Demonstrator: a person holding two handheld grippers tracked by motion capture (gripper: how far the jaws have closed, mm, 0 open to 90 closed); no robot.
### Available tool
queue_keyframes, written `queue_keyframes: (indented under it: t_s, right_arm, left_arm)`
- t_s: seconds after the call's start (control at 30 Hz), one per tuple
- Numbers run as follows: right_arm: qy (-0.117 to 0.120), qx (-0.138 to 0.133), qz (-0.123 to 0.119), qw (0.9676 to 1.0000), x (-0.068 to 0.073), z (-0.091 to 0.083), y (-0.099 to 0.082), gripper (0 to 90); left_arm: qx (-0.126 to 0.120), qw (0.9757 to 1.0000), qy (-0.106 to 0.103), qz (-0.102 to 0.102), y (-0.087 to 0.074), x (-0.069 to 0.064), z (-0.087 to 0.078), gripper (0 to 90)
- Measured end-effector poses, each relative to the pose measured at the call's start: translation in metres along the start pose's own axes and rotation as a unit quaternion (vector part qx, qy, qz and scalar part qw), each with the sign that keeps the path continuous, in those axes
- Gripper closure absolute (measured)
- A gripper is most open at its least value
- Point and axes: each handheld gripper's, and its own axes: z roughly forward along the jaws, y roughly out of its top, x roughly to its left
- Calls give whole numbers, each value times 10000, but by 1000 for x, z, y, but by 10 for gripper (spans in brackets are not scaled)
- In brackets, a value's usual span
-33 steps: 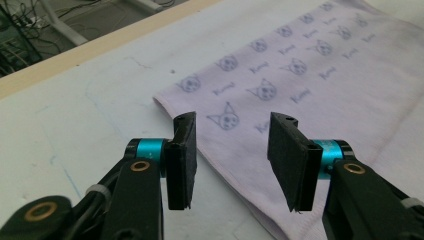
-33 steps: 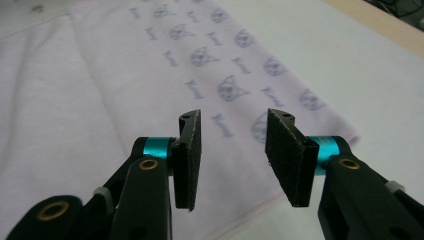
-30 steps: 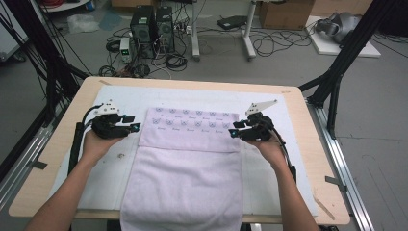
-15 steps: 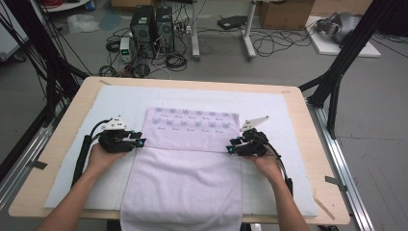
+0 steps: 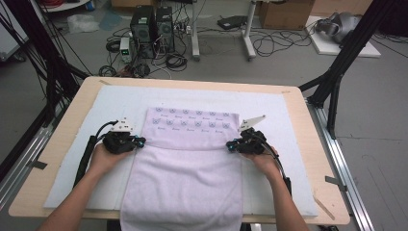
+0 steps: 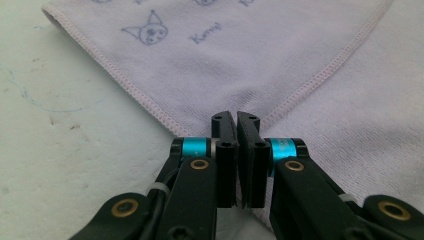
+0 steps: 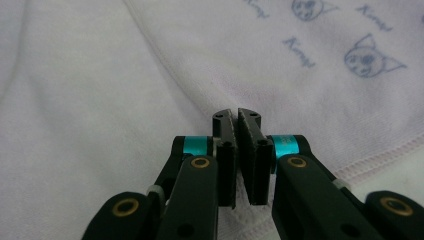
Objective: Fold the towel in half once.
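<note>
Gripping: both grippers pinch the lilac towel (image 5: 185, 159) at its fold line.
Left gripper (image 5: 139, 141): jaws just closed, clamped on the towel's left edge.
Right gripper (image 5: 231, 144): jaws just closed, clamped on its right edge.
Towel: flat on the white mat (image 5: 86, 144) covering the counter (image 5: 62, 139), near end draping over the front.

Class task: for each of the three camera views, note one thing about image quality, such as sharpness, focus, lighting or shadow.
High view: even, soft lighting, faint shadows beneath the left gripper and right gripper, slightly soft detail. Left gripper view: the towel weave and printed faces are fairly sharp, the jaws' lower parts blur. Right gripper view: dimmer and hazier, towel print soft, black linkages nearly featureless.
</note>
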Motion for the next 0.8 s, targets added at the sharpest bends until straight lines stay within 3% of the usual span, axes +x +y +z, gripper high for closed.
queue_keyframes:
  t_s: [0.1, 0.27, 0.37, 0.53, 0.67, 0.77, 0.8]
  right_arm:
    - [21, -177, 20, 9998, 0, -6, 2, 863]
    - [38, -435, 16, 9990, 2, -23, 9, 863]
    - [55, -533, -93, 9985, 9, -36, 14, 862]
    - [213, -574, -273, 9977, 32, -59, 13, 863]
    - [346, -684, -520, 9957, 63, -79, 6, 863]
    - [599, -875, -617, 9924, 85, -89, -5, 851]
    - [775, -875, -619, 9912, 92, -91, -9, 794]
  left_arm:
    - [-97, 9999, 28, -75, 4, 0, -5, 867]
    - [-446, 9990, 29, -85, 15, -3, -27, 866]
    - [-640, 9978, -109, -112, 18, -6, -42, 866]
    - [-769, 9968, -231, 53, 13, -25, -68, 865]
    - [-790, 9960, -326, 260, 1, -48, -89, 865]
    - [-782, 9955, -428, 328, -13, -65, -107, 850]
    - [-729, 9960, -394, 343, -16, -67, -110, 796]
